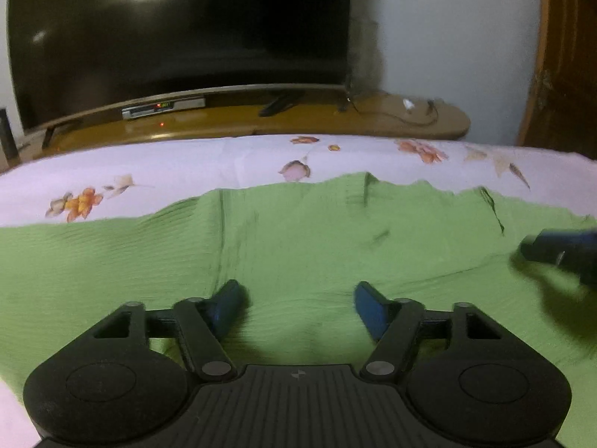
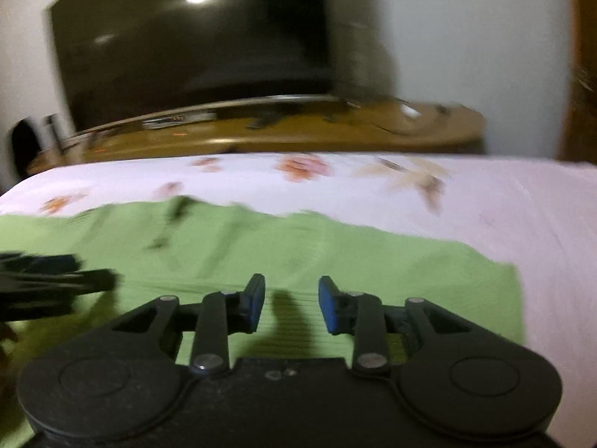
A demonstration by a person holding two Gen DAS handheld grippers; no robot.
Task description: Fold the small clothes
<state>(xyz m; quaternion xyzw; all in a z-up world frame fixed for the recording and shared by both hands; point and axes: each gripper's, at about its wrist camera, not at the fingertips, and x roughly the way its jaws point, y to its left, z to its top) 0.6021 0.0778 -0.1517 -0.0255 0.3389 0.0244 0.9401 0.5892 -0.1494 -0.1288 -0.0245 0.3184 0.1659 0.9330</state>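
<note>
- Two hand-held grippers work over one green garment point(image 1: 298, 246), which lies spread on a bed sheet point(image 1: 168, 164) printed with flowers – a television point(image 1: 179, 30) on a wooden stand point(image 1: 335, 119) sits beyond the bed.
- Left gripper point(image 1: 298, 308): jaws stand well apart, nothing between the blue pads, only cloth beneath them.
- Right gripper point(image 2: 291, 304): jaws stand narrowly apart; no cloth is visibly pinched between the pads, although blur limits certainty.
- Position of the garment: it lies directly under and ahead of both grippers. Its far edge runs ragged across the sheet. In the right wrist view its right-hand edge lies just right of the gripper, and bare sheet follows.
- Relative position of the tools: the right gripper appears at the right margin of the left wrist view, the left gripper at the left margin of the right wrist view – the two are side by side over the cloth.
- Step in hand, as a judgement: neither tool holds the garment, so a fresh grasp is being set up for a fold.
- Next move calls for: lowering each pair of pads onto an edge or corner, closing on a single layer, then lifting both sides evenly so the cloth does not bunch.
</note>
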